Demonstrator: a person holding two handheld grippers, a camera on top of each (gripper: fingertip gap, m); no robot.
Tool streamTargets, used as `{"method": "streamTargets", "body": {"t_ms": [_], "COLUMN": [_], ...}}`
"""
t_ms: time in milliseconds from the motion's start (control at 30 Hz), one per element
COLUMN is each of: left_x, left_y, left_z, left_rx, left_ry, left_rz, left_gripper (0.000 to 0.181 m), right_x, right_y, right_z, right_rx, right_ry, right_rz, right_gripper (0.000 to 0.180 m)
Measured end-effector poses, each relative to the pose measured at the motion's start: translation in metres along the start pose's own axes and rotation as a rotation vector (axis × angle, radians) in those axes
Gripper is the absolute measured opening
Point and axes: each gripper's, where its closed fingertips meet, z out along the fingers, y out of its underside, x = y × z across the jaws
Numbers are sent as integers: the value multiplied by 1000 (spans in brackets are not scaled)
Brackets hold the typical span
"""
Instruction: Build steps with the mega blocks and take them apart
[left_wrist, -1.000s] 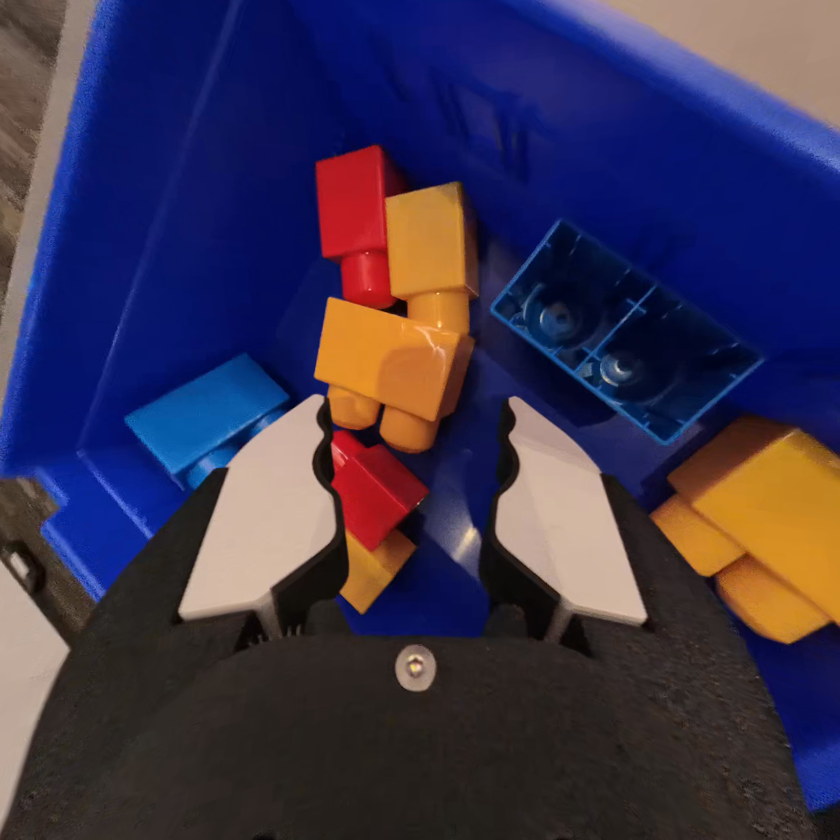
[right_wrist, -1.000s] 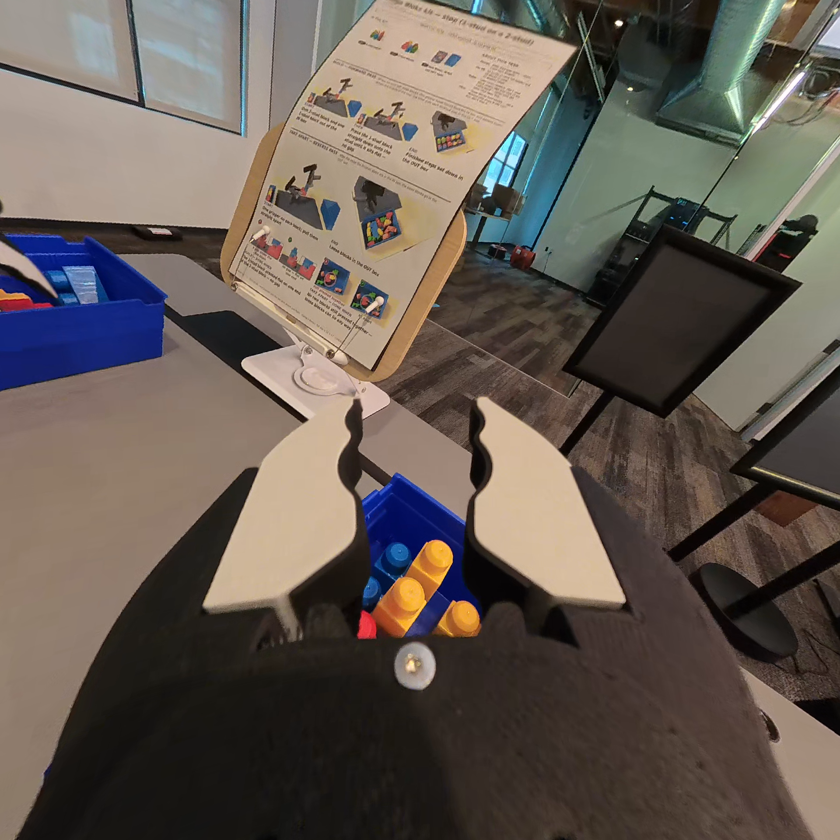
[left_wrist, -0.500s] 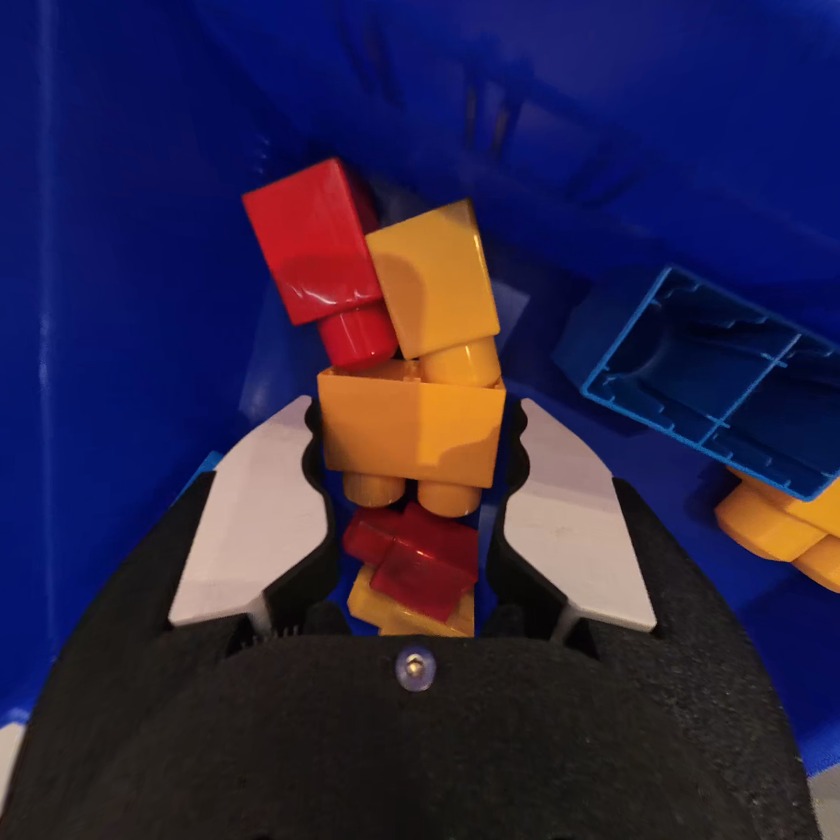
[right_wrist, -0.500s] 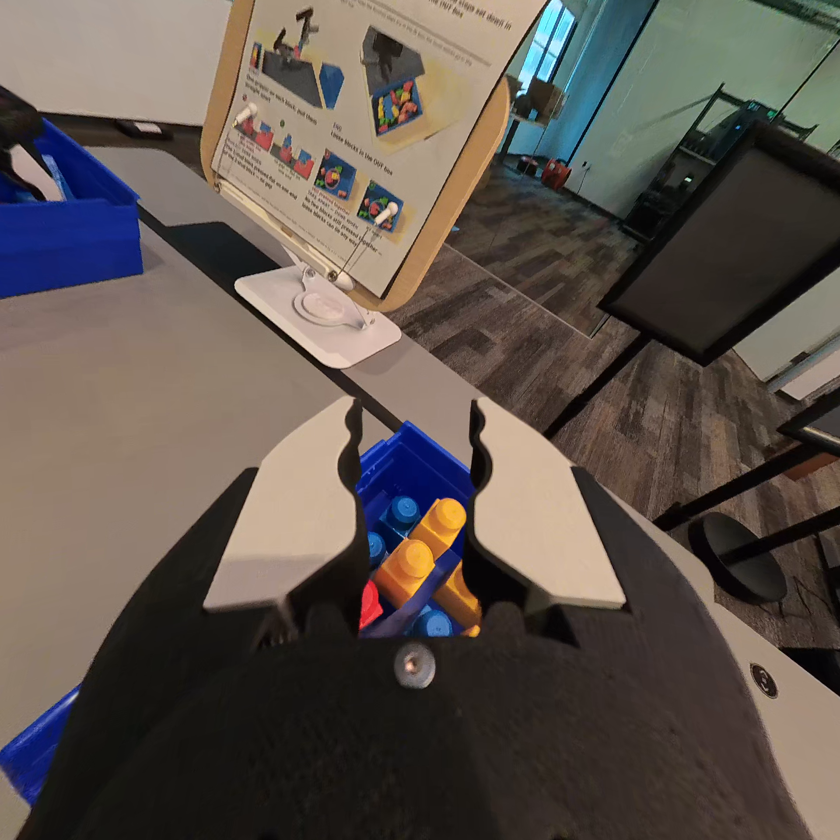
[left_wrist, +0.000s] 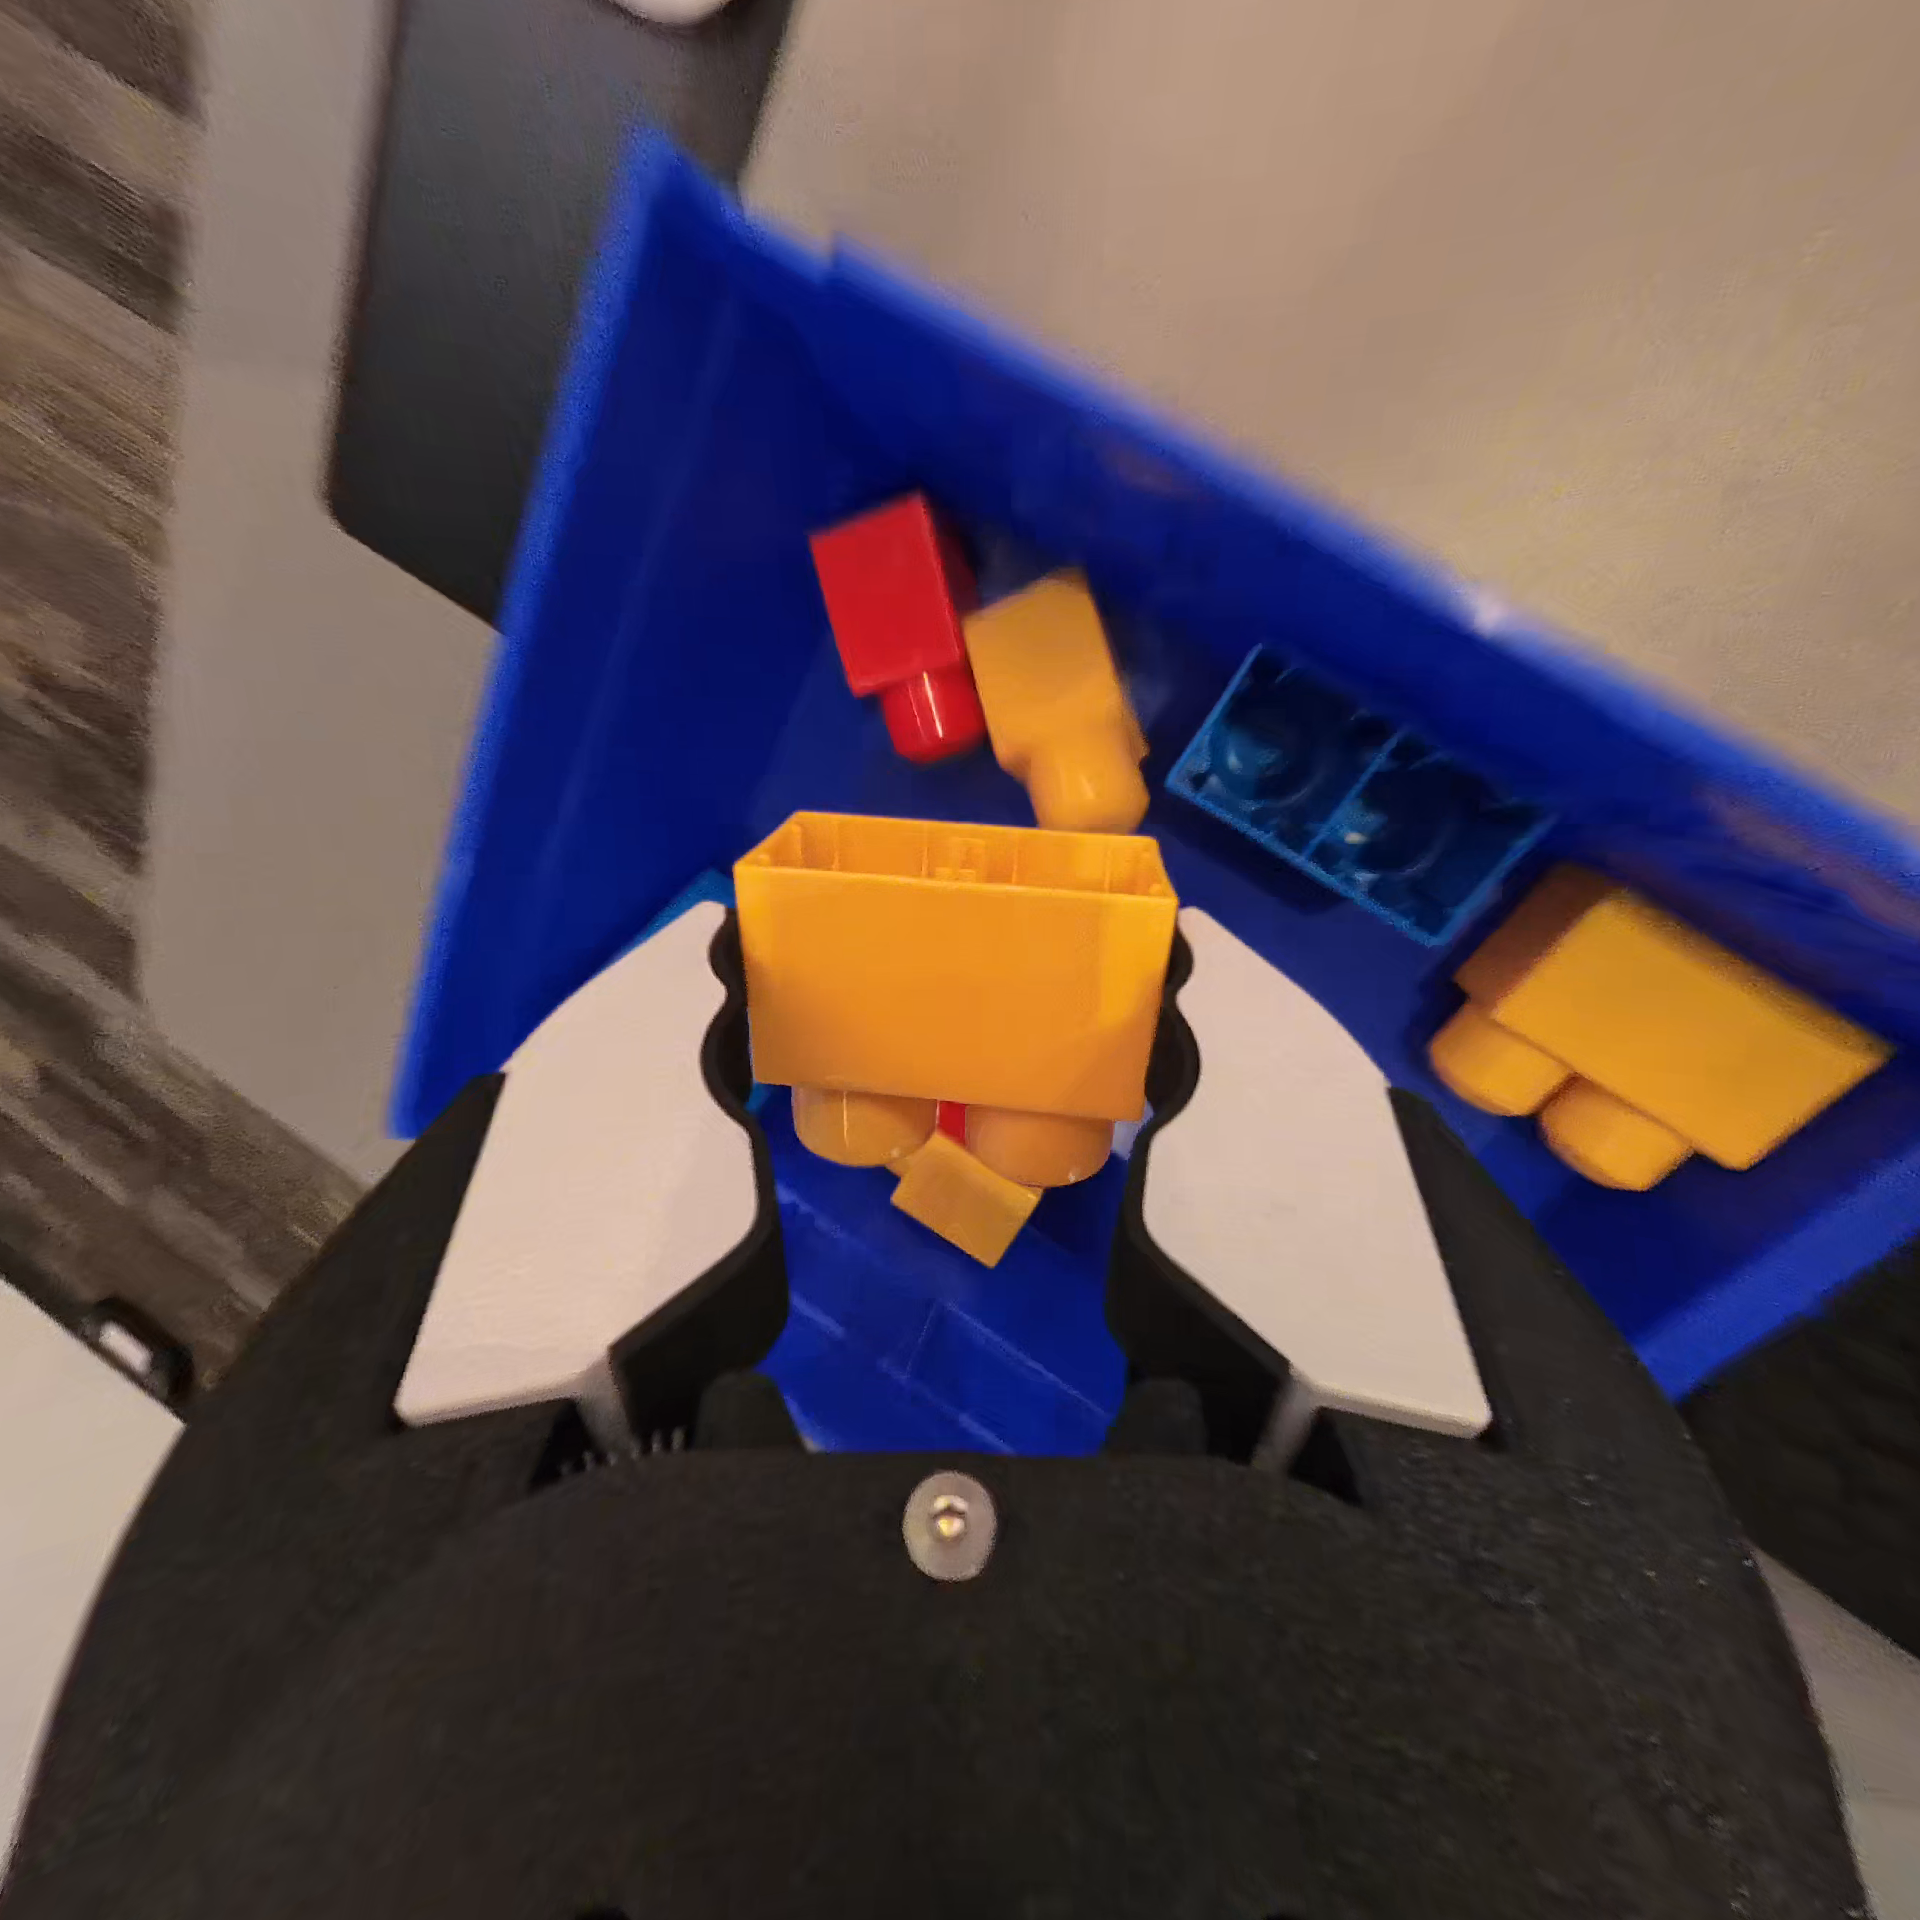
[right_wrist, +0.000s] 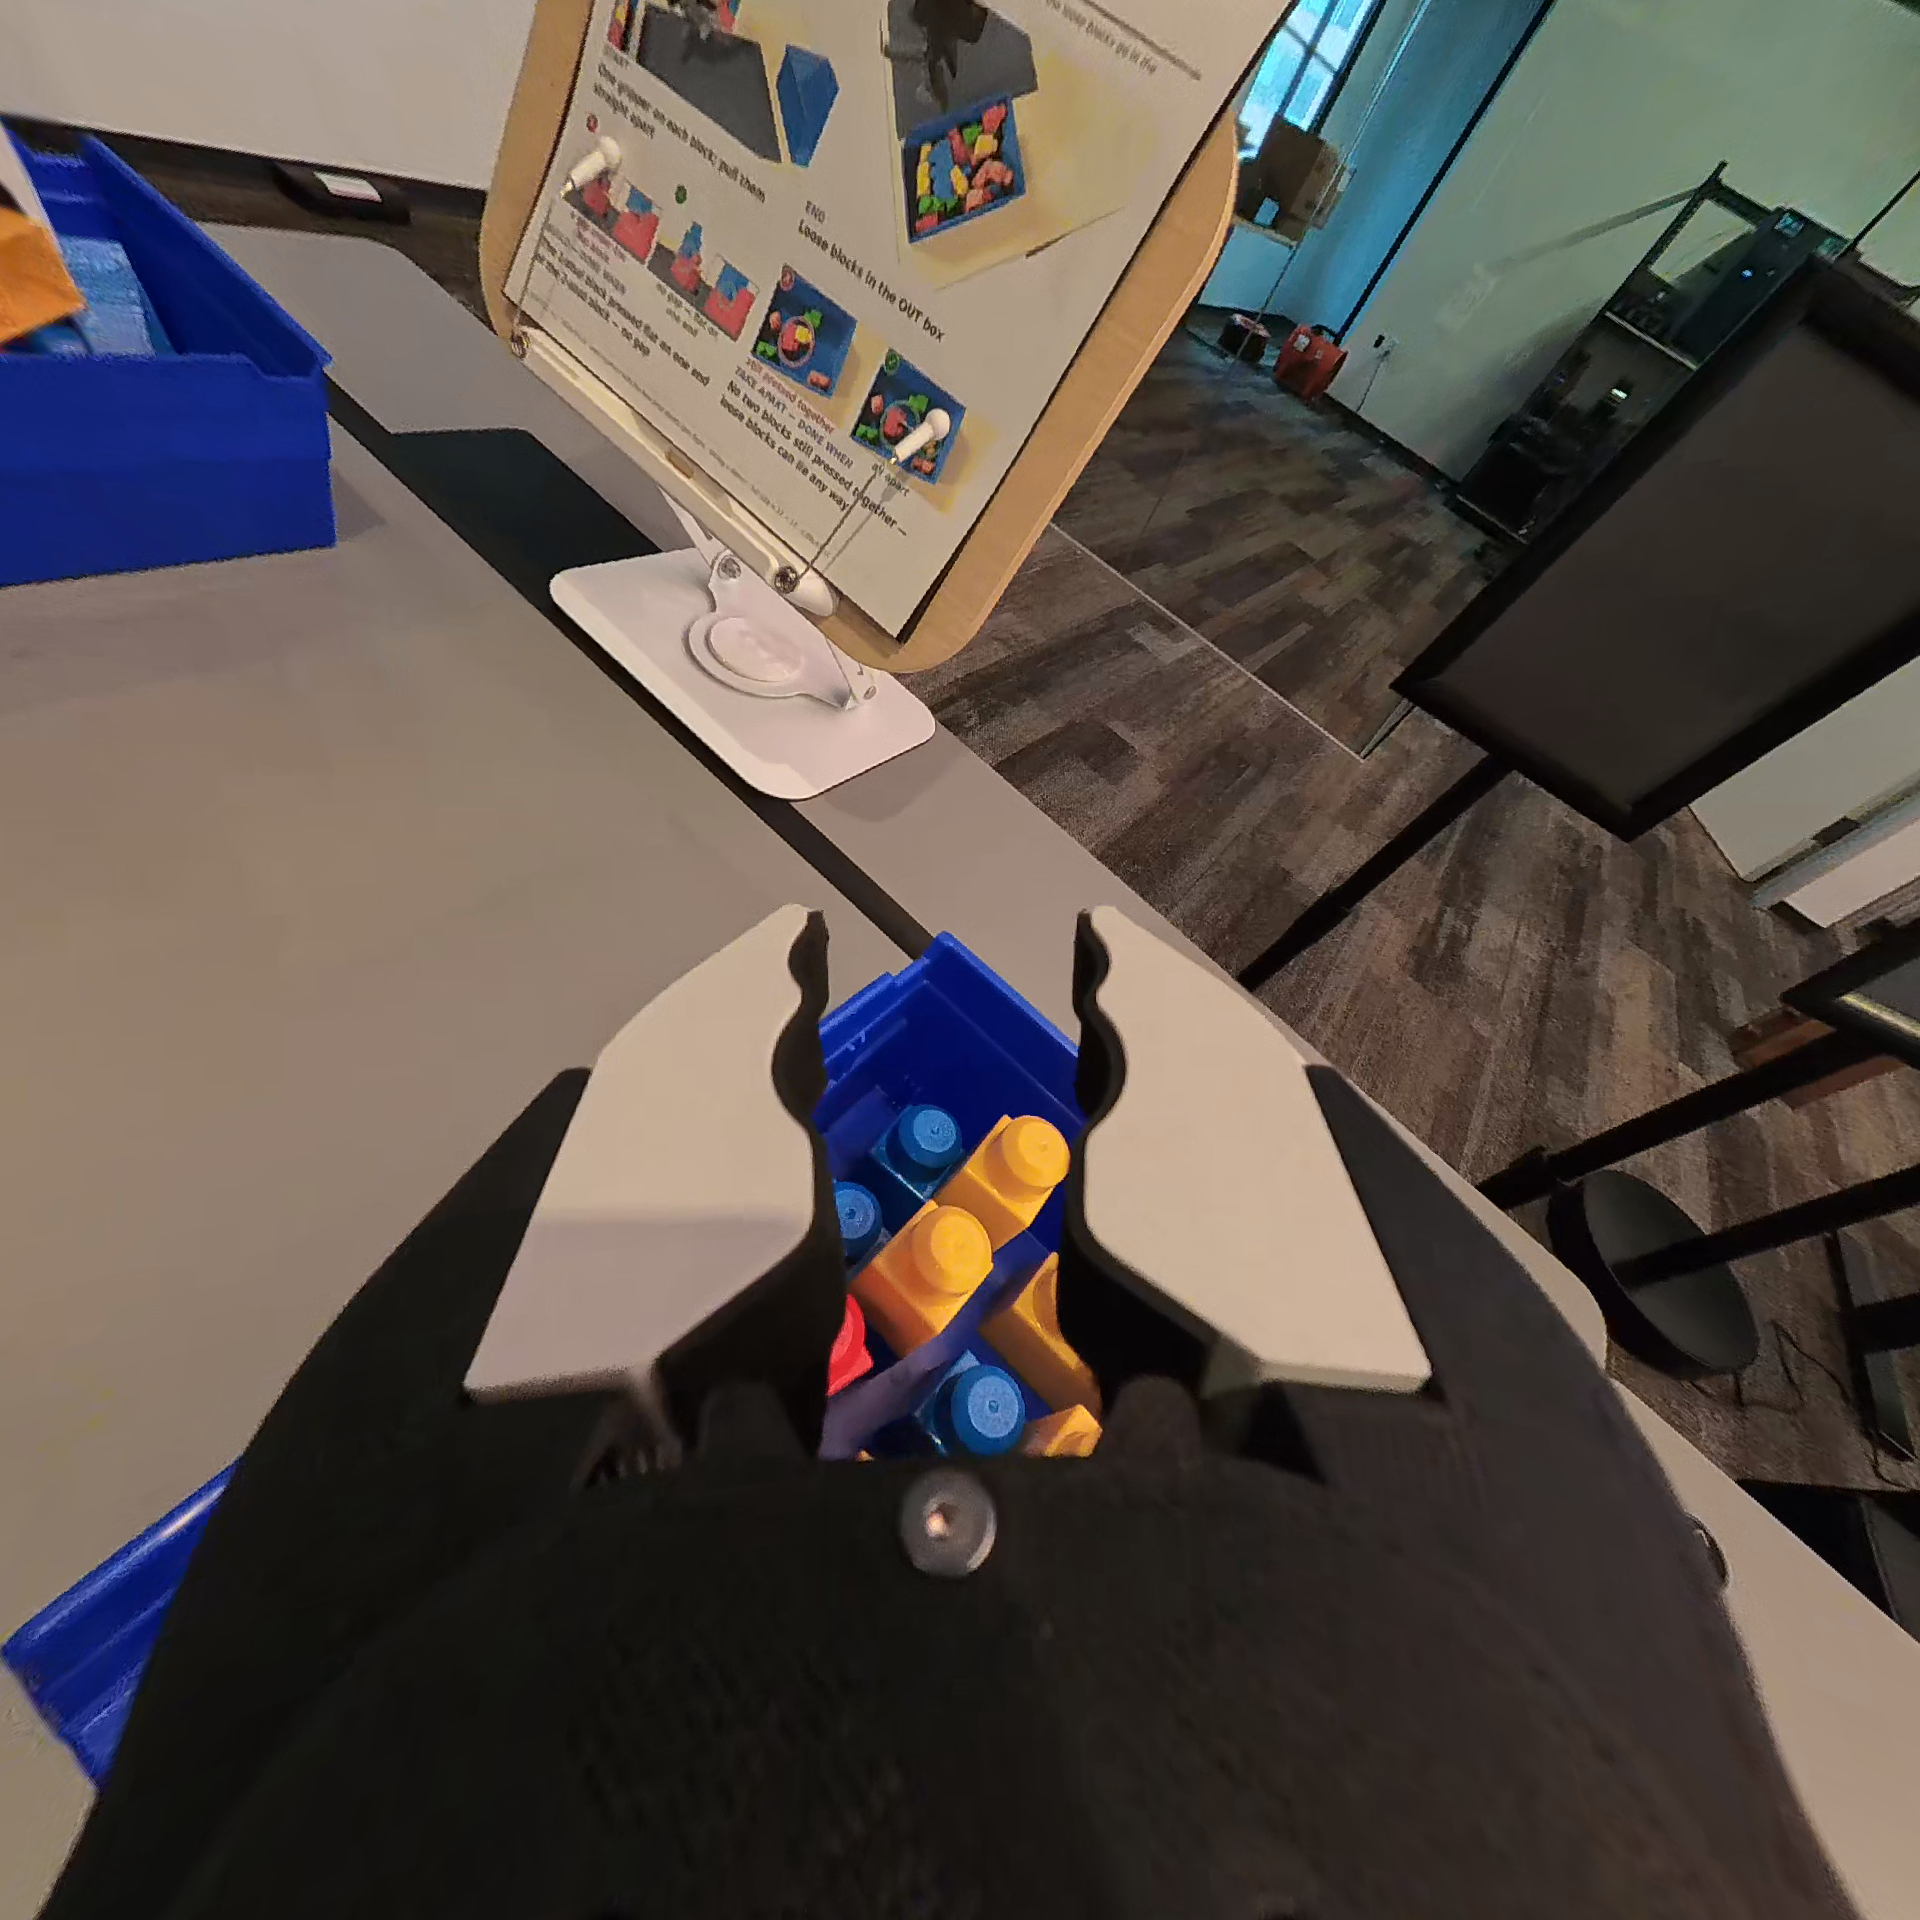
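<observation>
Left gripper (left_wrist: 951, 1023): fingers (left_wrist: 613, 1164) clamped on the short ends of an orange 2-stud block (left_wrist: 951, 977), studs pointing back toward the camera, hollow underside facing away. It hangs clear above the blue bin (left_wrist: 644, 790) at the tabletop's (left_wrist: 1403, 260) left side, not touching the rest.

Handling, by my guess: hollow moulded plastic, so light, stiff, not fragile, but glossy & prob. slippery. The flat end walls are the right place to hold; squeezing on the round studs would likely let it twist.

Left in that bin, counted: 1 red single-stud block (left_wrist: 899, 623), 1 orange single-stud (left_wrist: 1055, 691) beside it near the far corner, 1 blue 2-stud (left_wrist: 1351, 805) lying hollow side up, 1 orange 2-stud (left_wrist: 1652, 1039) by the right wall, 1 small orange piece (left_wrist: 966, 1195) below the held block. A sliver of red shows behind the studs; can't tell what.

Right gripper (right_wrist: 951, 1023): fingers (right_wrist: 675, 1164) apart, holding nothing, poised over a second blue bin (right_wrist: 966, 1029) at the near right edge. Between them approx. 3 orange, 3–4 blue studs and 1 red bit; most is hidden. Instruction board on stand (right_wrist: 862, 301) at the far edge.
</observation>
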Motion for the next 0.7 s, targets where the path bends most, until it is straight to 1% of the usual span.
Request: {"method": "streamTargets", "body": {"t_ms": [67,133,167,233,267,333,433,500,567,700], "left_x": [9,36,53,97,121,164,224,248,267,284], "left_y": [-32,-67,-84,-117,-130,-148,-150,-145,-151,-174], "left_z": [-37,-65,-73,-76,-71,-48,4,36,52,51], "left_rx": [79,122,135,155,160,141,63,-2,24,146], "left_ry": [-32,-14,-6,35,63,103,194,227,270,345], "left_rz": [42,115,172,307,377,521,682,746,753,684], "left_gripper": [76,76,76,76,76,76,76,76,76,76], "right_x": [0,-1,-2,-3,-4,-5,-3,-2,1,5], "right_y": [-5,-10,-13,-19,-22,-28,-32,-33,-33,-33], "right_z": [-5,-10,-13,-19,-23,-30,-39,-44,-48,-50], "right_rx": [24,44,54,78,91,119,146,157,167,174], "right_ry": [-6,-14,-15,-17,-22,-29,-34,-37,-37,-40], "right_rz": [14,22,18,8,7,9,22,31,43,63], "right_gripper": [46,46,46,46,46,46,46,46,46,46]}}
